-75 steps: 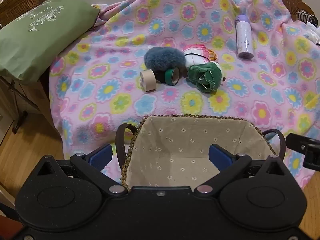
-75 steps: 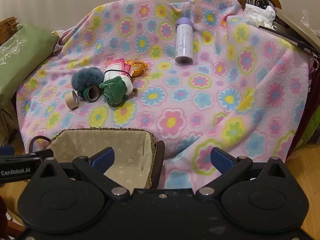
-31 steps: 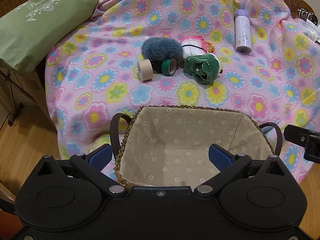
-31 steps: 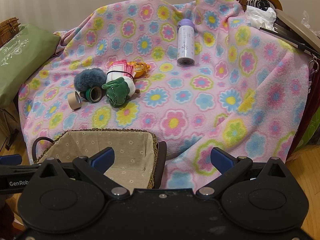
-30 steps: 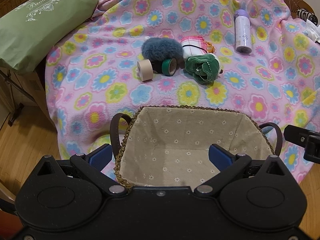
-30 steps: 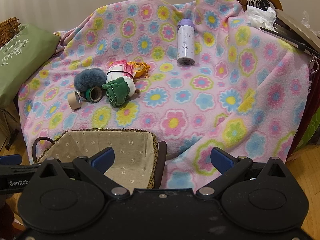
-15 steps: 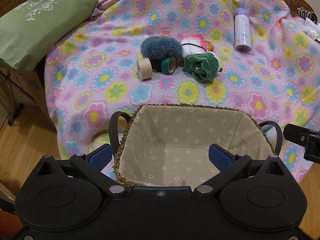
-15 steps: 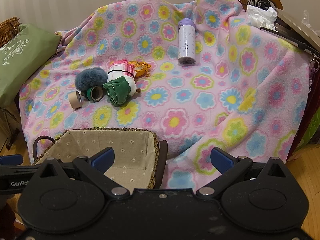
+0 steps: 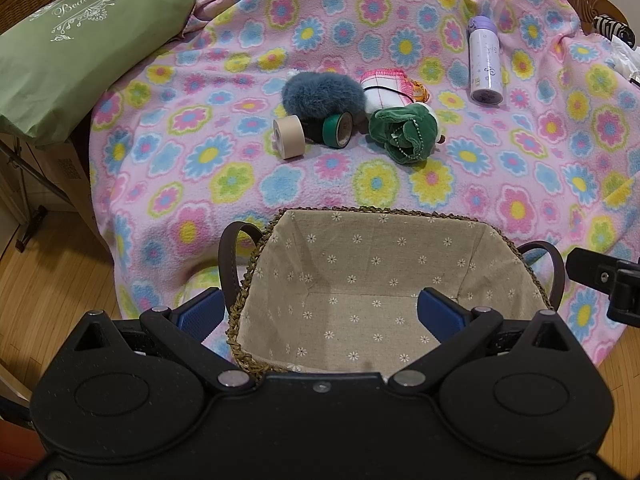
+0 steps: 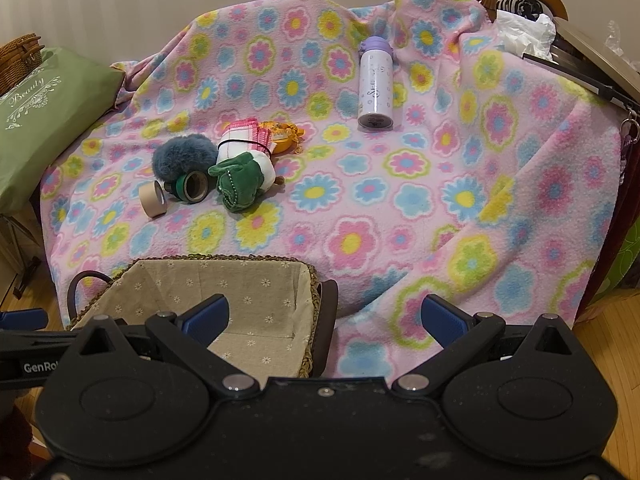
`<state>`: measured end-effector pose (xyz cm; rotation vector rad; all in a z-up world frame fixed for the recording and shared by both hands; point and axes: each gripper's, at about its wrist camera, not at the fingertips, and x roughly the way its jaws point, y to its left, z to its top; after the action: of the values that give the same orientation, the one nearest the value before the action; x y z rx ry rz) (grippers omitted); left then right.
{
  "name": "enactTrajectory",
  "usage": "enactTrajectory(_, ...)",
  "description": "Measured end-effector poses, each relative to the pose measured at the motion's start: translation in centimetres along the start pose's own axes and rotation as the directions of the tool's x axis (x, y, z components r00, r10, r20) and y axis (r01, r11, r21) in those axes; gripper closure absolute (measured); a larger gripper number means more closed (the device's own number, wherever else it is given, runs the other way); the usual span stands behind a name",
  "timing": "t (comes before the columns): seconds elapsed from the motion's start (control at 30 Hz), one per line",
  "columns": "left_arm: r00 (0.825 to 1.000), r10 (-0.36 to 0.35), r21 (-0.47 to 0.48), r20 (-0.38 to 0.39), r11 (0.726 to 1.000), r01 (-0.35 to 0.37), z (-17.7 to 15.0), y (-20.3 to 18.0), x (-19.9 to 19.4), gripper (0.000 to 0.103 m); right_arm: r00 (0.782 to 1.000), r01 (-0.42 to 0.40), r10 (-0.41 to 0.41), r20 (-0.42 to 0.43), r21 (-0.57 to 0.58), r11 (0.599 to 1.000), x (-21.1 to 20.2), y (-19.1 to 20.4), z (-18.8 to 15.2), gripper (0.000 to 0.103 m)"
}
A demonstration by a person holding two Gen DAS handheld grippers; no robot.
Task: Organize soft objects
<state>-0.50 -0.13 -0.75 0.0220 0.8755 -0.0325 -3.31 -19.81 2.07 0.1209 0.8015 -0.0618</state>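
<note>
The left gripper (image 9: 320, 308) is spread wide and holds nothing; its 2 blue pads hover over the near end of the lined wicker basket (image 9: 404, 216), 1 outside the left rim, 1 inside. The right gripper (image 10: 326, 316) is equally wide open and empty, above the basket's right edge and the flowered blanket (image 10: 440, 184). Farther back on the blanket lie the soft things: a blue furry pouf (image 9: 320, 90), a green plush toy (image 9: 404, 132) and a rolled pink-edged cloth (image 9: 382, 90), bunched together with 2 tape rolls (image 9: 288, 138). A lavender bottle (image 9: 485, 66) lies well apart.
</note>
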Motion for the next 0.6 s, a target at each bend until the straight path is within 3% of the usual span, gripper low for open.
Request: enactTrajectory(0.6,1.0,-0.011,-0.005,-0.017,1.0,0.011,-0.35,-0.23,0.21,0.004,1.0,-0.009,0.009,0.002,-0.004,1.0,-0.04,0.17,-0.01,0.0)
